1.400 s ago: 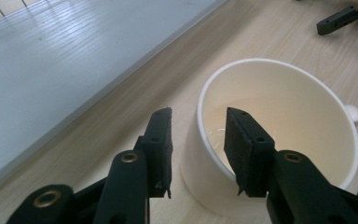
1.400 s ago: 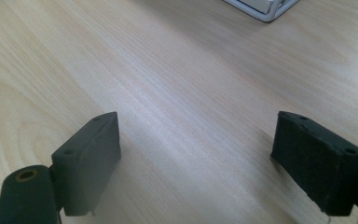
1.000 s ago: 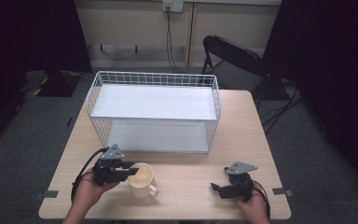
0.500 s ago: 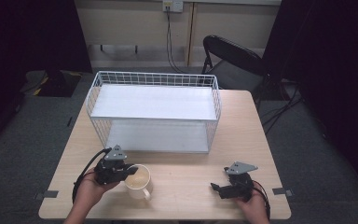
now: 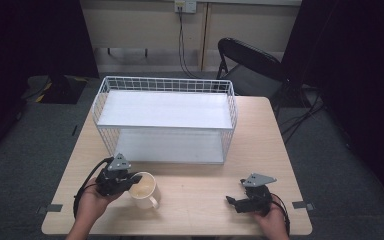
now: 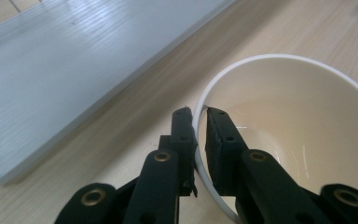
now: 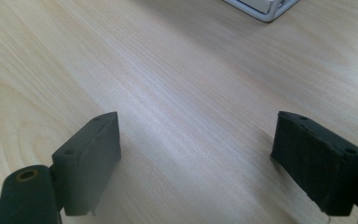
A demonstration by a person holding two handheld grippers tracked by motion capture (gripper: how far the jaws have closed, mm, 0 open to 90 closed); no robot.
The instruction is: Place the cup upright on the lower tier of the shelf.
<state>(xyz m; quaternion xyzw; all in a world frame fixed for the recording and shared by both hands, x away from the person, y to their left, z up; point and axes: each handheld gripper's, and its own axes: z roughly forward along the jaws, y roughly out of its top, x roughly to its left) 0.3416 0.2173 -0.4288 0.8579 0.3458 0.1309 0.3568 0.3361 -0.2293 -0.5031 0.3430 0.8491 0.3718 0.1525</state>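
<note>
One cream mug (image 5: 144,190), empty, rim pinched by left hand-held gripper (image 6: 199,122)

Cream, glossy mug (image 5: 143,190) with a thin white-looking rim, near the front left corner of the pale wood-grain table (image 5: 200,210). White wire basket (image 5: 166,120) with a white grid pattern and flat white shelves at the back edge. Black left gripper (image 5: 130,180) and black right gripper (image 5: 231,201), each topped by a grey plate. Black folding chair (image 5: 250,67); dark grey floor (image 5: 35,150).

Open tabletop (image 5: 200,192) before wire rack (image 5: 166,120)
</note>
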